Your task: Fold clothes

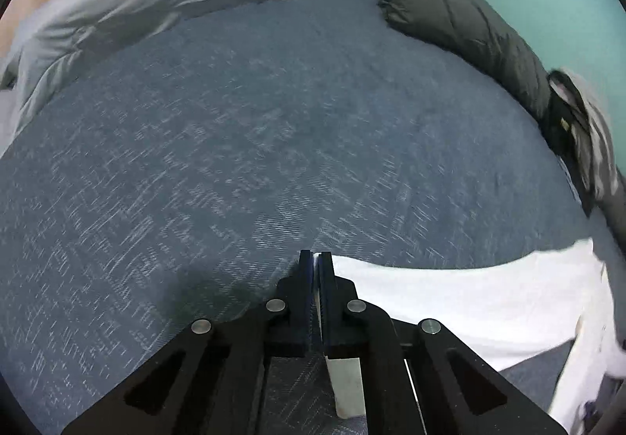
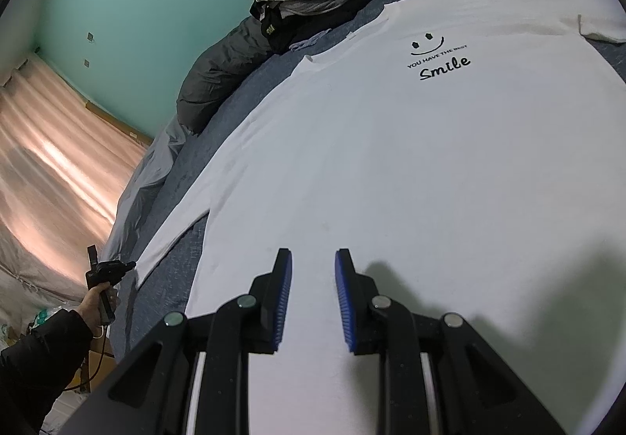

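White T-shirt (image 2: 391,161) flat on bedspread (image 1: 234,141), unfolded; left gripper (image 1: 316,259) pinches sleeve at nine o'clock, right gripper (image 2: 313,259) open, empty.

A bed fills the room in front of me, its blue-grey woven bedspread (image 1: 234,145) running edge to edge. A mint-green wall (image 2: 148,4) rises at 12 o'clock beyond it. Along the wall side a dark grey rolled quilt (image 1: 469,24) lies at 1 o'clock, and a pale grey duvet (image 1: 148,0) bunches at 11 o'clock. Peach curtains (image 2: 51,145) hang at 9 o'clock in my right wrist view, glowing with daylight from behind. Two small dark fittings (image 2: 88,50) sit on the wall above them. Light falls soft and even across the bed.
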Tool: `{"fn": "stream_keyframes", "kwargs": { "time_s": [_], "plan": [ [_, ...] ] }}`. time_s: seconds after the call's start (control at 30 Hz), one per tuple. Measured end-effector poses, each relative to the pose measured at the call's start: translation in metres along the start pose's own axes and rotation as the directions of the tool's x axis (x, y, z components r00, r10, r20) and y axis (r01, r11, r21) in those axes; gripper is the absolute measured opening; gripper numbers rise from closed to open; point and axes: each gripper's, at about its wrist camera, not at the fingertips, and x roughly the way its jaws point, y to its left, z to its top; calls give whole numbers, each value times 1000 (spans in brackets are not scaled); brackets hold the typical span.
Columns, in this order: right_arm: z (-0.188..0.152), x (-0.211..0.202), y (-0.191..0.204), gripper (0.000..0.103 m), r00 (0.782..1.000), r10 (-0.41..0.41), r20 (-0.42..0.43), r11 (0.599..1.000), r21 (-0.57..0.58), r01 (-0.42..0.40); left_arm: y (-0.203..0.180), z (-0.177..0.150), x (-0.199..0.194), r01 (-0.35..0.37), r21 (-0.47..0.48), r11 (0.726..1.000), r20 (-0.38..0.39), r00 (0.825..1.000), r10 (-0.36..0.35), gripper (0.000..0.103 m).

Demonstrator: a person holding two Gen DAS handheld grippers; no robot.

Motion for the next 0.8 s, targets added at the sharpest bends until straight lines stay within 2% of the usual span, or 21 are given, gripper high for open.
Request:
{"fn": "stream_keyframes", "kwargs": {
  "time_s": [0.13, 0.33, 0.5, 0.57, 0.7, 0.77, 0.8],
  "plan": [
    [1, -1, 1, 22, 1000, 1, 3, 1000, -2, -1, 5, -5, 12, -12, -17, 1000, -39, 999, 11, 3],
    [1, -2, 0, 22, 1000, 0, 3, 1000, 3, 0, 18, -8, 7, 12, -46, 999, -33, 999, -14, 6],
    [0, -4, 3, 22, 1000, 6, 6, 1000, -2, -6, 32, -17, -9, 83, -90, 992, -48, 995, -87, 27],
    [0, -6, 4, 22, 1000, 11, 9, 1000, -3, -11, 33, -27, -14, 99, -73, 992, -67, 992, -104, 35],
    [0, -9, 7, 22, 1000, 19, 14, 1000, -8, -18, 40, -43, -18, 160, -92, 983, -90, 982, -168, 36],
    [0, -10, 9, 22, 1000, 21, 17, 1000, -6, -21, 39, -49, -19, 167, -76, 983, -101, 980, -174, 36],
    [0, -10, 9, 22, 1000, 22, 19, 1000, -6, -22, 27, -48, -13, 172, -70, 983, -106, 978, -179, 36]
  ]
}}
